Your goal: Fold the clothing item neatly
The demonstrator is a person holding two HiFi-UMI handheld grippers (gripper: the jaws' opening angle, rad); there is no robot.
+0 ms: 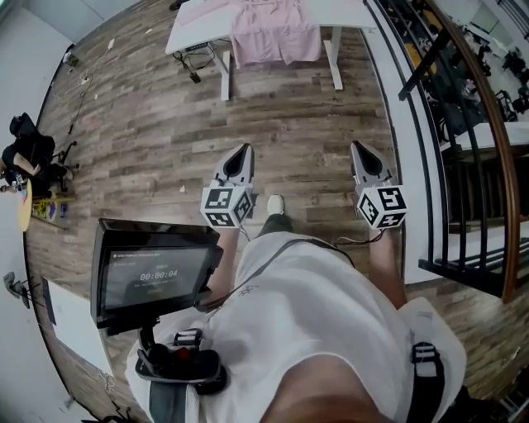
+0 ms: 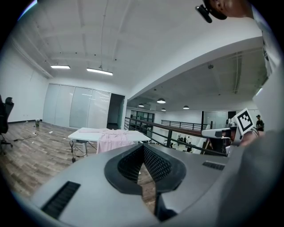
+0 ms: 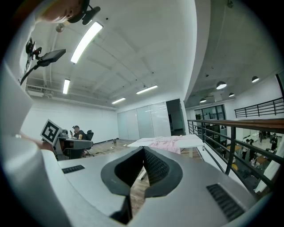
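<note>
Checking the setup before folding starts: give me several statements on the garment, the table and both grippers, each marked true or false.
1. The pale pink fabric garment drapes over the near edge of the white rectangular table. True.
2. The left gripper grips the garment. False: it is shut on nothing, over the wooden plank floor, well apart from the table.
3. The right gripper has its jaws together. True.
4. The black flat monitor stands at the person's right. False: it is at the left.

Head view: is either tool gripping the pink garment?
No, the left tool and the right tool are shut and empty over the wood floor, while the pink garment lies draped on the white table ahead.
</note>
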